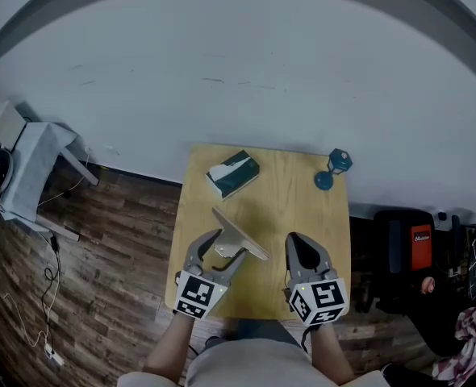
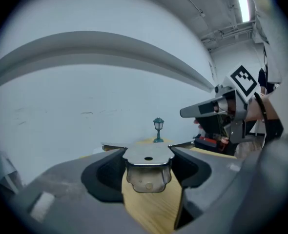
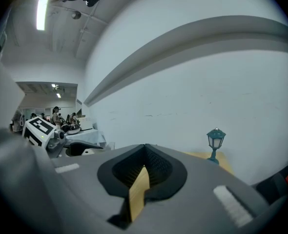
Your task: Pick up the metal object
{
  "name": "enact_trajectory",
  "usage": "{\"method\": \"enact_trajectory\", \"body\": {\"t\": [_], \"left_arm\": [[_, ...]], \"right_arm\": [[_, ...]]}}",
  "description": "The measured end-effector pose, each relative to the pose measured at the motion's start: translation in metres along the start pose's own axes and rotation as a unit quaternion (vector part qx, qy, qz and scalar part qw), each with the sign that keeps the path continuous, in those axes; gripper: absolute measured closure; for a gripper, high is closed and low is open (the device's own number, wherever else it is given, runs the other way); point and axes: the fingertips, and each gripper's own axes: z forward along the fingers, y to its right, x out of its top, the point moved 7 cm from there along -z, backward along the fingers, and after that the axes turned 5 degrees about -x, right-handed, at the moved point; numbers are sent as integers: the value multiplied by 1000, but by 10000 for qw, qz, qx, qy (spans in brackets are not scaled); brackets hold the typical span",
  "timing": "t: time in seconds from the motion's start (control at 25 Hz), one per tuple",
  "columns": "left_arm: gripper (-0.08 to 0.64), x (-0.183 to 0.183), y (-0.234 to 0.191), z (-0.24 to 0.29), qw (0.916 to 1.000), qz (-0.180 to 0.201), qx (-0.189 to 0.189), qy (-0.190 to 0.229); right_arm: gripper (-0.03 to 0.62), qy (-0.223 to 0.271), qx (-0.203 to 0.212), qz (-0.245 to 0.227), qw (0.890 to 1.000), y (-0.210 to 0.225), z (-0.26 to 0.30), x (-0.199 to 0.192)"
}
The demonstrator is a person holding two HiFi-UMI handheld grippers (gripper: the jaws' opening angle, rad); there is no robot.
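The metal object [image 1: 240,239] is a flat steel blade with a folded handle plate, lifted above the small wooden table [image 1: 290,208]. My left gripper [image 1: 220,250] is shut on it, its jaws standing wide with one on each side of the plate. In the left gripper view the metal object [image 2: 148,167] fills the gap between the jaws of the left gripper [image 2: 148,149], and a small hole shows in its top. My right gripper [image 1: 301,247] hovers to the right of it over the table's front edge. Its jaws [image 3: 145,146] meet at the tips with nothing held.
A teal and white tissue box [image 1: 232,174] lies at the table's back left. A small blue toy lamp [image 1: 332,170] stands at the back right corner. The white wall rises close behind the table. A black and red chair [image 1: 407,248] stands to the right and a grey cabinet [image 1: 32,172] to the left.
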Motion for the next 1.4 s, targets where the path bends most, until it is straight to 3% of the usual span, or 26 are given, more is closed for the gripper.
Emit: {"method": "enact_trajectory", "body": {"t": [0.56, 1.4], "left_arm": [[261, 35, -1, -90, 9937, -325, 762, 759], [261, 67, 16, -206, 9723, -377, 1466, 1779]], "right_arm": [[591, 534, -61, -154, 9984, -47, -38, 25], [591, 1270, -291, -697, 9890, -113, -120, 57]]}}
